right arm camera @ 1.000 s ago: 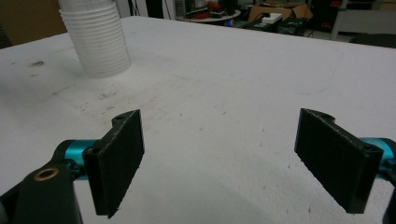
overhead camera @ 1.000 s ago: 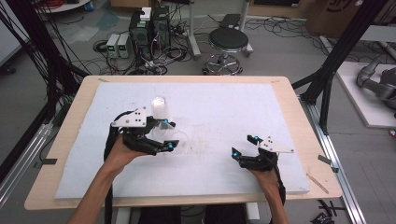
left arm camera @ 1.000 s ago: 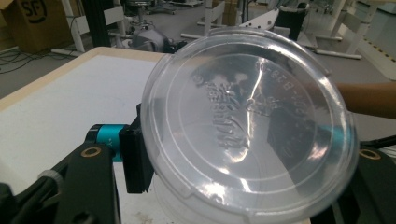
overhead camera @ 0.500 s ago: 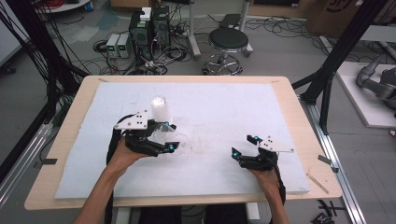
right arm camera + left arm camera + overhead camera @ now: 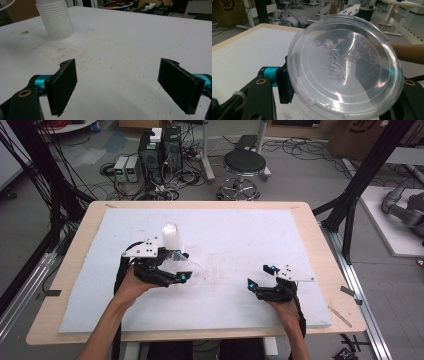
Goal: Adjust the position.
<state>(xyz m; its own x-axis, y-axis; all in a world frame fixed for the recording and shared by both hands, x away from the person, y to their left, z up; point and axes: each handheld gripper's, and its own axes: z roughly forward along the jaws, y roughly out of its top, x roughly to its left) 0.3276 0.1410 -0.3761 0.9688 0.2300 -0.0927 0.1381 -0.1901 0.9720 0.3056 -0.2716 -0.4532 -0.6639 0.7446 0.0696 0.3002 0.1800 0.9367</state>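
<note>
Wooden table [image 5: 310, 227] topped with white foam sheet [image 5: 240, 235], grey concrete floor [image 5: 300, 175]. Black round stool [image 5: 244, 162] behind it, computer towers [image 5: 162, 145] with tangled cables, black metal frame posts [image 5: 357, 195] at sides.

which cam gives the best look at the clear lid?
Left gripper view: the clear lid sits close and face-on, embossed pattern and rim readable, held in the left gripper. The high view shows it small and faint beside the white cup. The right gripper view catches a sliver at its top-left corner.
</note>
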